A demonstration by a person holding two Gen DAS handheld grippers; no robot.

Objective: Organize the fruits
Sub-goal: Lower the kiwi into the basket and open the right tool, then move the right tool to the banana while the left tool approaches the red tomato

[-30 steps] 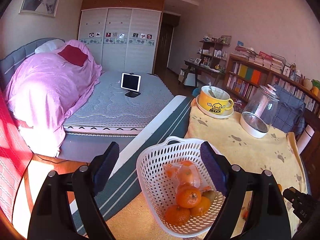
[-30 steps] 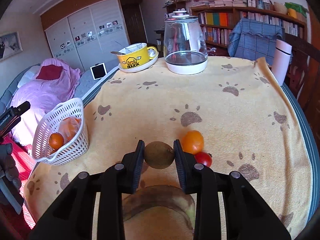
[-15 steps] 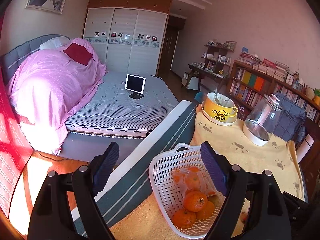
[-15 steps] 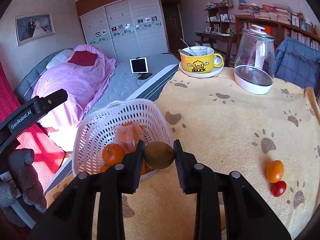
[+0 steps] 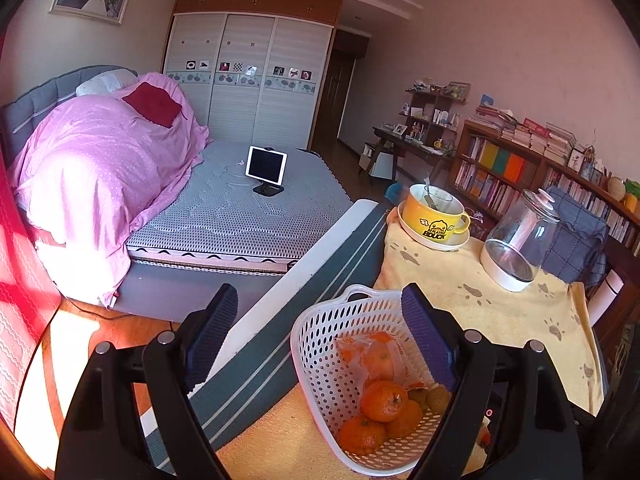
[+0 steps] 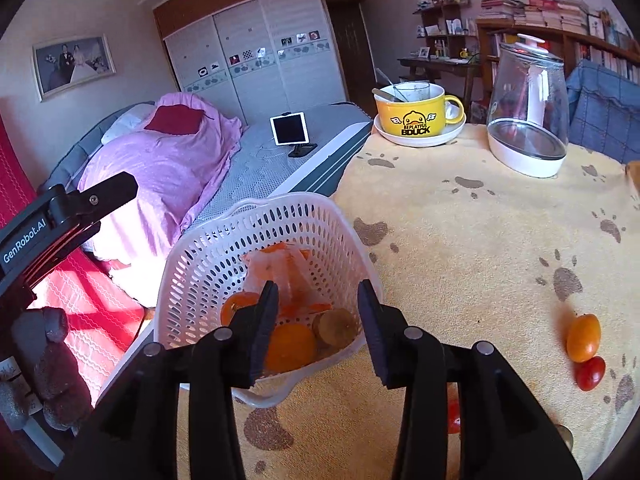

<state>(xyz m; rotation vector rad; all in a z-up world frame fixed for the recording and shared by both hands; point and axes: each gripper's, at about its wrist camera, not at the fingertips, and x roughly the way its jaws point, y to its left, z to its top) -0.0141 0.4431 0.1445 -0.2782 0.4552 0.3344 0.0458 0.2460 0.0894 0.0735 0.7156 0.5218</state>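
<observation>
My right gripper (image 6: 318,330) hangs over the white perforated plastic basket (image 6: 224,240), jaws apart, nothing between them. A brown fuzzy kiwi (image 6: 334,328) lies just below and ahead, in the basket with several orange mandarins (image 5: 382,400). My left gripper (image 5: 316,340) is also spread and empty beside the basket. Left to do, I judge: a small orange tomato (image 6: 583,337) and a red cherry tomato (image 6: 590,373), touching, off to the right on the yellow paw-print cloth (image 6: 480,240).
</observation>
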